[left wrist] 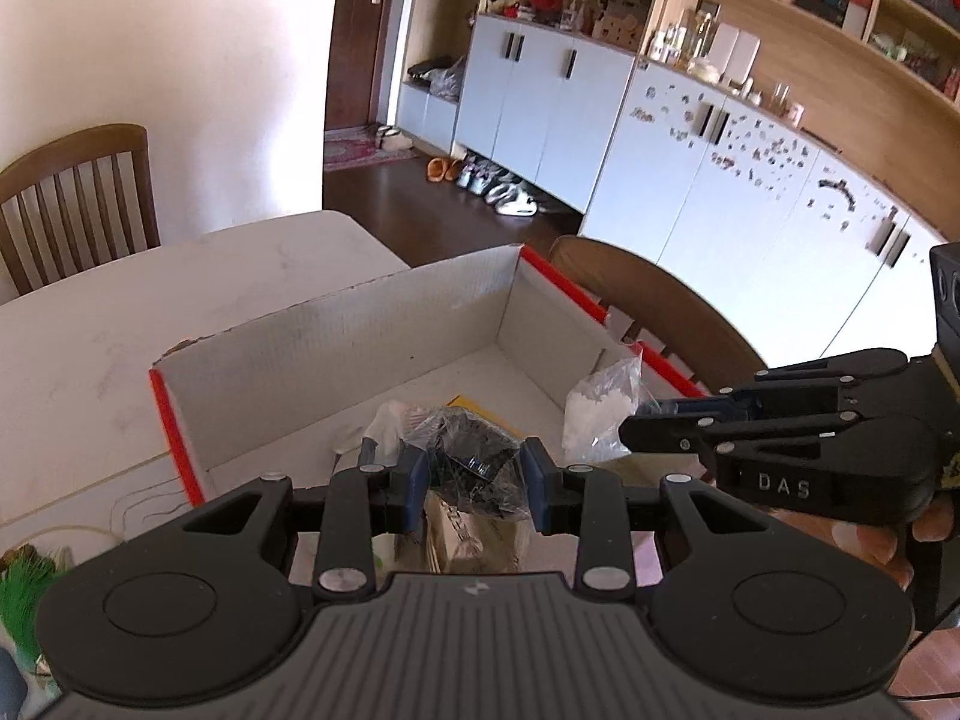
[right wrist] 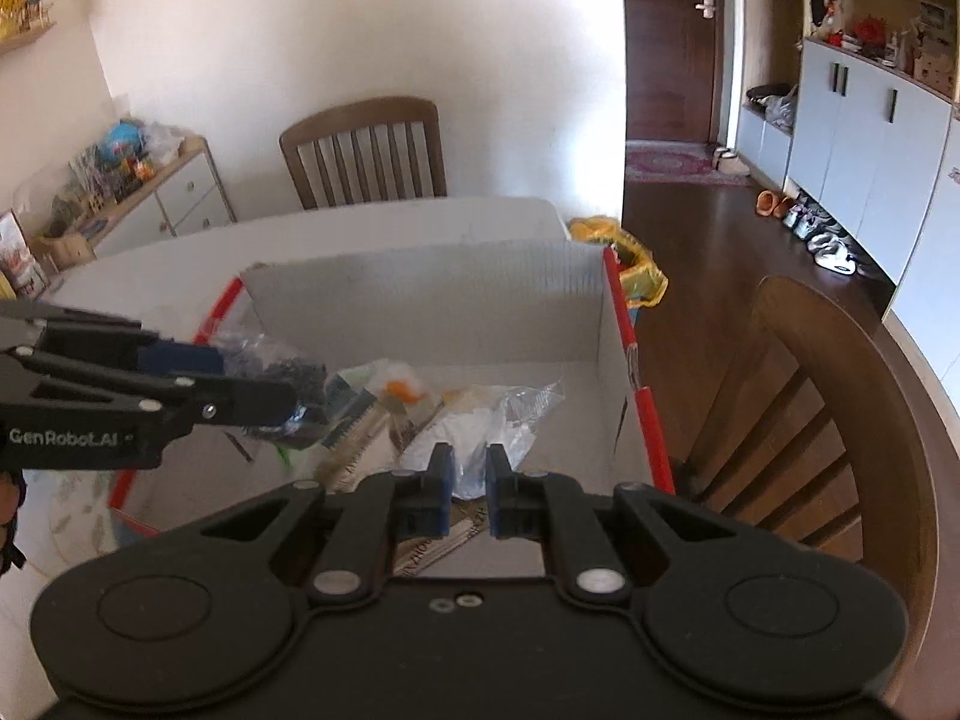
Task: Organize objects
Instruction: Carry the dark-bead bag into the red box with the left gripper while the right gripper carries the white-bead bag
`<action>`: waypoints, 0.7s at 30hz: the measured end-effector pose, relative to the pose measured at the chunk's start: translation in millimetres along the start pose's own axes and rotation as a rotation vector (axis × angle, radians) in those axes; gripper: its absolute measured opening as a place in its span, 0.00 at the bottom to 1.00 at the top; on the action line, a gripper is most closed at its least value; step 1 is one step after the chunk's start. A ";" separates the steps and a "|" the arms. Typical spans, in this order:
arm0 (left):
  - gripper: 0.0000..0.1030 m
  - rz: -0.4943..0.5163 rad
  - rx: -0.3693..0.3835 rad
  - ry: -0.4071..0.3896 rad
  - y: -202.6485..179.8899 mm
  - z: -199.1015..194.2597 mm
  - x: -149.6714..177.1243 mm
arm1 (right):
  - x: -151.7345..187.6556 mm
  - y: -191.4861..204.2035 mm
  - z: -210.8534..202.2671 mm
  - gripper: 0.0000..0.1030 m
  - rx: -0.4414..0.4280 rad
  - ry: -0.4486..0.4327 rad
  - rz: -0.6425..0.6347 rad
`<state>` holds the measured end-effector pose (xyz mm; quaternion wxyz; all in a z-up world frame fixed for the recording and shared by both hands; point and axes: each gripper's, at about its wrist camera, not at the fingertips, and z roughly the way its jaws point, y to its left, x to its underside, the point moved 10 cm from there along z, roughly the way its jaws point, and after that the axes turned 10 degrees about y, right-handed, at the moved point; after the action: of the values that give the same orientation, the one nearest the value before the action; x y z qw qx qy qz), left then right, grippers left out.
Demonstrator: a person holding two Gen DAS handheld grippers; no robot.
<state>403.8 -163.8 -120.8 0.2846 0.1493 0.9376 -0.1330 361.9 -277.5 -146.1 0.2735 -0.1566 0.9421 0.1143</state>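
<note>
— Over the dining table: we hold the left gripper (left wrist: 474, 480) above an open cardboard box (left wrist: 336, 324) with red edges; what sits between its blue pads?

— A clear plastic bag of dark parts (left wrist: 465, 459); our pads press it from both sides, so the left gripper is clamped on that bag, which hangs above the box floor; the right wrist view shows the same bag (right wrist: 288, 390) at the tip of the left gripper (right wrist: 264, 396), over the box's left side.

— And our right gripper (right wrist: 467, 480)?

— Its fingers stand close together with a narrow gap; a clear bag of white pieces (right wrist: 480, 432) lies just ahead of them in the box (right wrist: 420, 300); whether the pads pinch its plastic we cannot tell; from the left wrist view the right gripper (left wrist: 642, 420) reaches in from the side, its tip against that white bag (left wrist: 600, 414) near the box's right wall.

— What else lies in the box?

— A small packet with an orange spot (right wrist: 399, 390), a printed carton (right wrist: 354, 426) beneath the bags; the box rests on a pale table (left wrist: 120, 330); wooden chairs (right wrist: 366, 150) stand around it.
</note>
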 end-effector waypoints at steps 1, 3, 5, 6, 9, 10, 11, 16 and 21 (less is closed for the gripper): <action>0.31 0.002 -0.006 0.006 -0.3 3.9 -1.4 | -0.1 -0.2 4.7 0.10 0.000 0.011 -0.007; 0.31 0.001 -0.014 0.022 -0.9 13.3 -2.4 | 0.3 0.0 12.8 0.10 0.002 0.031 -0.019; 0.31 0.004 -0.014 0.036 -2.8 21.0 -3.5 | 2.4 0.7 19.2 0.10 0.000 0.053 -0.036; 0.31 0.007 -0.016 0.044 -3.7 25.2 -3.4 | 2.7 0.5 21.6 0.10 0.002 0.059 -0.042; 0.31 0.015 -0.022 0.059 -4.5 34.5 -3.9 | 6.2 -0.4 30.5 0.10 0.002 0.084 -0.066; 0.31 0.017 -0.025 0.064 -4.1 37.7 -3.7 | 6.6 -1.6 33.6 0.10 0.005 0.093 -0.070; 0.31 0.017 -0.028 0.067 -3.0 40.4 -3.6 | 7.9 -2.1 36.6 0.10 0.002 0.102 -0.073; 0.31 0.022 -0.041 0.097 0.2 55.4 -1.0 | 8.0 -4.5 45.2 0.10 -0.015 0.127 -0.080; 0.31 0.006 -0.043 0.137 3.5 64.2 2.0 | 7.0 -3.6 49.8 0.10 -0.019 0.154 -0.102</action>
<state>435.1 -181.7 -174.0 0.2235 0.1547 0.9570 -0.1012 381.4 -267.5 -191.4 0.2042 -0.2153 0.9501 0.0967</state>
